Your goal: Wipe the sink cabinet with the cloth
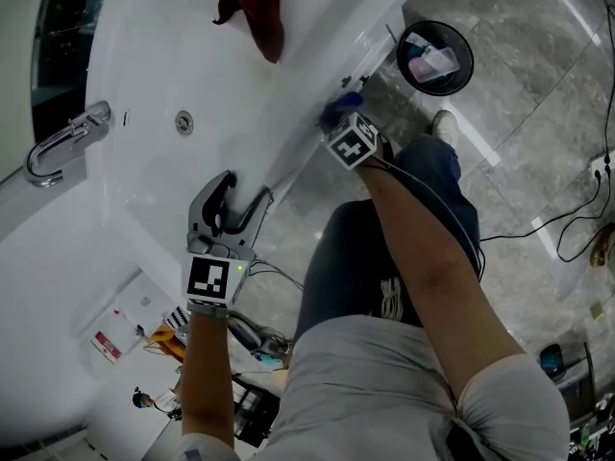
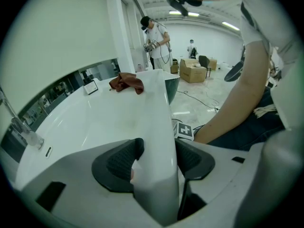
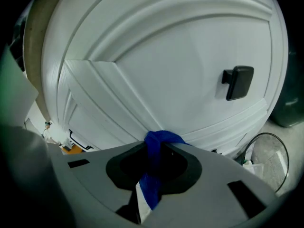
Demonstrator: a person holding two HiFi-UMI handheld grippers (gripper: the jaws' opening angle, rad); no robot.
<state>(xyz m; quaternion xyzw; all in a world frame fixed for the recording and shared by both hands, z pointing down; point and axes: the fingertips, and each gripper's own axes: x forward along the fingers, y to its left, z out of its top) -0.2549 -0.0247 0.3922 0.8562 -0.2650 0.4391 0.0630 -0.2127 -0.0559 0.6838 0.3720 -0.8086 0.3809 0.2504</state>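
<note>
Looking along the right gripper [image 3: 154, 152], its own view showed what the head view could not: a black square knob [image 3: 239, 82] on the white panelled sink cabinet door [image 3: 180, 56]. Its jaws were clenched on the blue cloth [image 3: 153, 175], bunched against that door. The left gripper [image 2: 156, 158] (up at the bench) had its jaws clamped across the white basin rim [image 2: 159, 122], a dark red rag [image 2: 127, 82] lying further along.

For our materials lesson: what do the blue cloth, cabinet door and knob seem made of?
The blue cloth: soft fabric, bunched in folds. The cabinet door: likely painted wood or board, smooth white, moulded panel. The knob: dark, matt; metal or plastic, unclear.
</note>
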